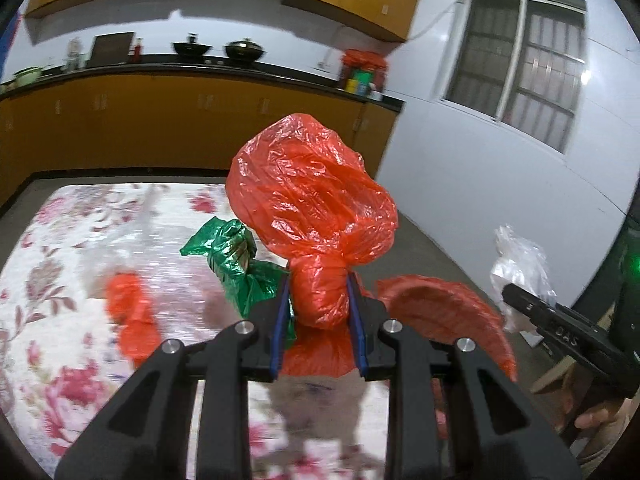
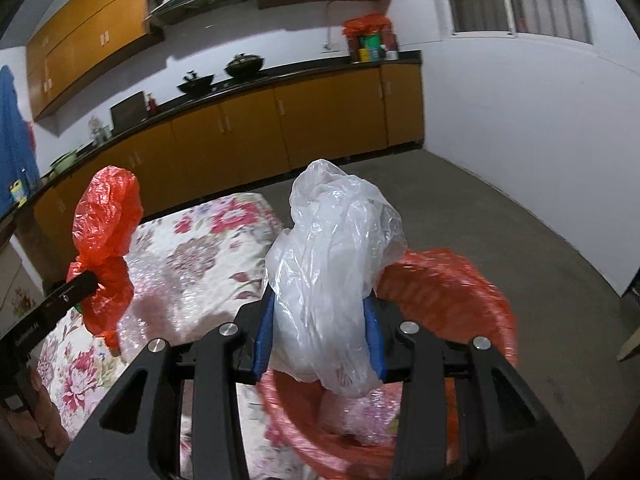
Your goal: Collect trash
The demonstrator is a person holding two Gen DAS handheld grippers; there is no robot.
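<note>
My left gripper (image 1: 319, 302) is shut on a crumpled red plastic bag (image 1: 312, 200), with a green plastic bag (image 1: 236, 258) caught beside its left finger. It holds them above the floral tablecloth (image 1: 80, 240). My right gripper (image 2: 320, 328) is shut on a clear white plastic bag (image 2: 336, 264) and holds it over a red-lined bin (image 2: 452, 292). The bin also shows in the left wrist view (image 1: 440, 312). The left gripper and its red bag show at the left of the right wrist view (image 2: 104, 232). The right gripper with its clear bag shows at the right of the left wrist view (image 1: 520, 264).
Another red scrap (image 1: 132, 316) lies blurred on the table. Orange kitchen cabinets (image 2: 280, 120) with a dark counter and woks run behind. A grey concrete floor (image 2: 520, 240) and a white wall with a window lie to the right.
</note>
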